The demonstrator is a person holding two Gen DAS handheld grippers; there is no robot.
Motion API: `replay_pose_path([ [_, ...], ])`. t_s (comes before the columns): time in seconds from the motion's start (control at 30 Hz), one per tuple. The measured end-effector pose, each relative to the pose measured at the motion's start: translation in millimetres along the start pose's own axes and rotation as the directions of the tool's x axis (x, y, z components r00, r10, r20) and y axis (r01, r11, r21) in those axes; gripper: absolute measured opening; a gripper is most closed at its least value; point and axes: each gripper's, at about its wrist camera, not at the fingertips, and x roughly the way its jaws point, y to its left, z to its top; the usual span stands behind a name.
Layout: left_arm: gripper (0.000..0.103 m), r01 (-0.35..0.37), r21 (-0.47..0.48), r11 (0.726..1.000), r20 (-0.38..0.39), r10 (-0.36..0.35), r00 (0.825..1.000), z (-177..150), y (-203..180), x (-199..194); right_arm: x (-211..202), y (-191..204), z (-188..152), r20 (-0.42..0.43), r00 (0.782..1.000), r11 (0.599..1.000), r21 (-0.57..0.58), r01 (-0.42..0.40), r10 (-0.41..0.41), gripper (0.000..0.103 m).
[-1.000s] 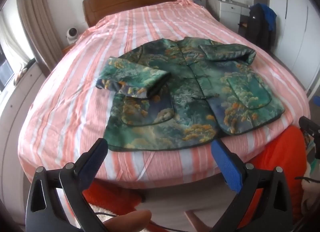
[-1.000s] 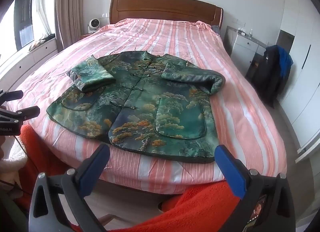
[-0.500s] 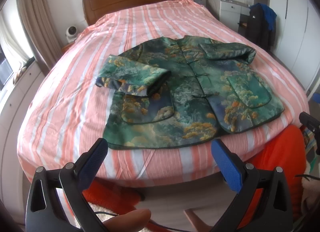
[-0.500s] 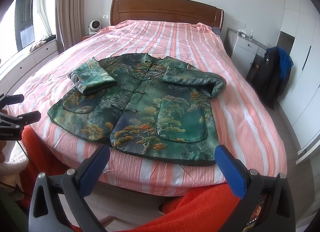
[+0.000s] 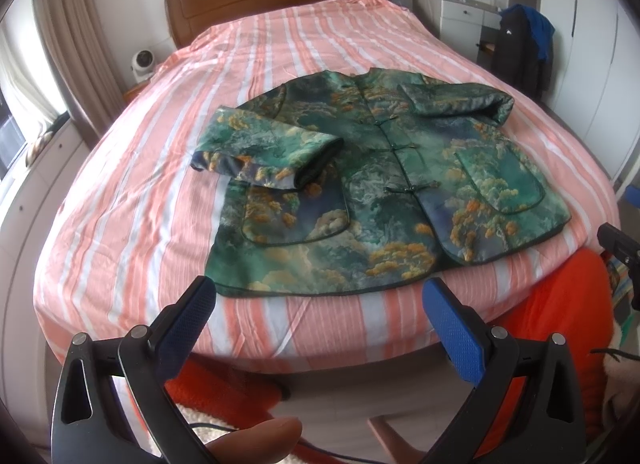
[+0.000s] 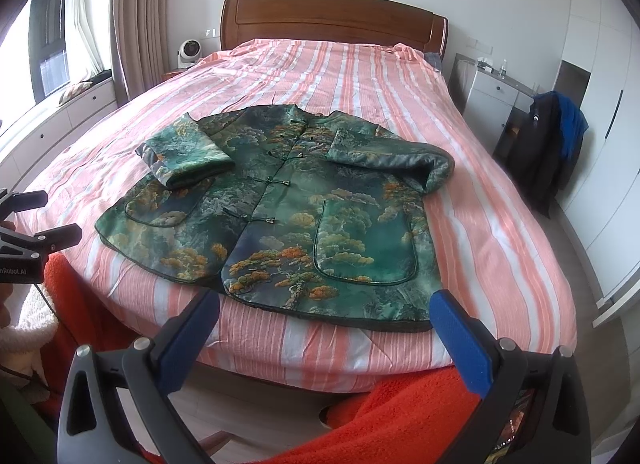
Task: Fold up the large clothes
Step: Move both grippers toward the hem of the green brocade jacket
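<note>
The jacket [image 5: 384,191], a padded green brocade one w/ knot buttons, is laid front-up across the near half of the bed [image 5: 168,191], hem running just inside the foot edge. It is kept close to that edge presumably so both grippers can reach the hem w/o stretching over the mattress.

Both sleeves are already turned in over the chest: the left sleeve [image 5: 272,155] is doubled back so its cuff lies above the left pocket, and the right sleeve [image 6: 394,159] is folded across toward the collar, though its bulky elbow overhangs the jacket's side a bit. The body is thus narrowed to a rough rectangle, ready, it seems, for a hem-to-collar fold.

The left gripper [image 5: 320,316] is held off the foot edge, jaws wide apart, nothing between them, roughly in line w/ the hem's left corner. The right gripper [image 6: 324,324] is likewise spread and empty, hovering short of the hem near the right corner. Neither touches the fabric. Such spacing would let both hem corners be pinched at once so the thick cloth lifts evenly.

Likely next: both corners taken, then carried toward the headboard [image 6: 332,19]. Risk: the padded sleeves may slip out during the lift.
</note>
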Motion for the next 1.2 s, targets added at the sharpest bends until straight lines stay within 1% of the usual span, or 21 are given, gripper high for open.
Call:
replay_pose_path([
  [0.3,0.103,0.000,0.000,1.000,-0.004,0.000,1.000,-2.1,-0.2,1.8,10.6,3.5,-3.5,-0.008,1.000,1.000,0.006,-0.008,0.008,0.103],
  [0.63,0.103,0.000,0.002,1.000,-0.009,0.000,1.000,-8.5,-2.3,6.1,12.2,3.2,-3.9,-0.011,1.000,1.000,0.007,-0.010,0.010,0.103],
  [1.2,0.103,0.001,0.000,1.000,-0.012,-0.001,1.000,-4.3,-1.2,6.3,13.7,3.5,-4.2,-0.009,1.000,1.000,0.009,-0.013,0.013,0.103],
])
